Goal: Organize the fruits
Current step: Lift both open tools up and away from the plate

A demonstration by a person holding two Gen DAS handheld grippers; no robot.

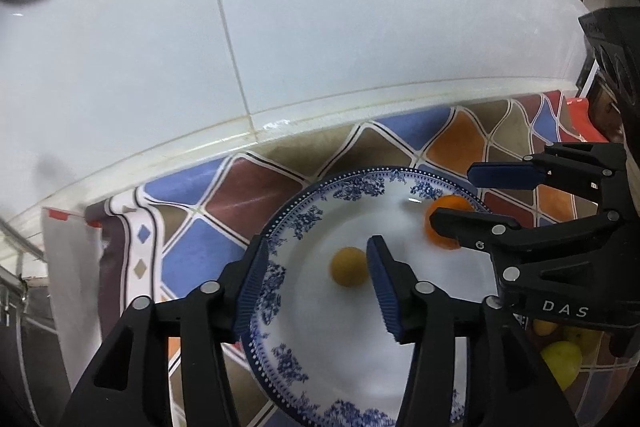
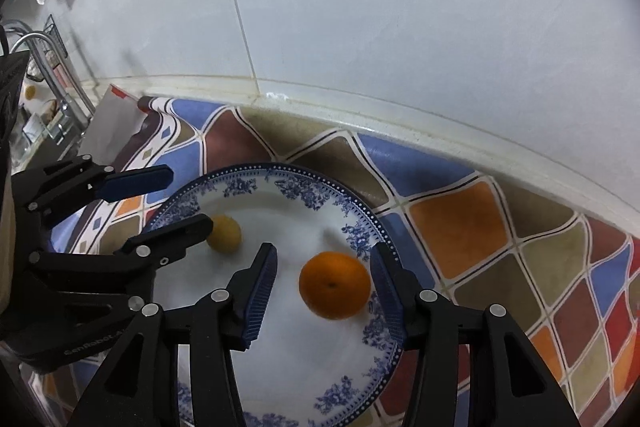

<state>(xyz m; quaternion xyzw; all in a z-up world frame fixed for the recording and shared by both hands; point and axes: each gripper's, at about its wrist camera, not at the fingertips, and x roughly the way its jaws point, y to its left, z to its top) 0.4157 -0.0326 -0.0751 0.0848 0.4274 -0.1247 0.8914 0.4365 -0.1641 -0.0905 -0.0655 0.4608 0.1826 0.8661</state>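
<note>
A white plate with a blue floral rim (image 1: 296, 223) (image 2: 352, 223) lies on the patterned cloth. A small yellow fruit (image 1: 349, 265) (image 2: 226, 234) and an orange (image 1: 448, 219) (image 2: 335, 285) rest on it, apart from each other. My left gripper (image 1: 316, 283) is open above the plate, with the yellow fruit just ahead between its fingers. My right gripper (image 2: 324, 291) is open, its fingers on either side of the orange and not touching it. Each gripper shows in the other's view, the right one (image 1: 476, 195) and the left one (image 2: 180, 195), both open.
A yellow-green fruit (image 1: 562, 361) and other fruits lie on the cloth behind the right gripper. The white tiled wall (image 1: 320, 27) runs close behind the plate. A tap and sink rack (image 2: 40, 75) stand at the far left.
</note>
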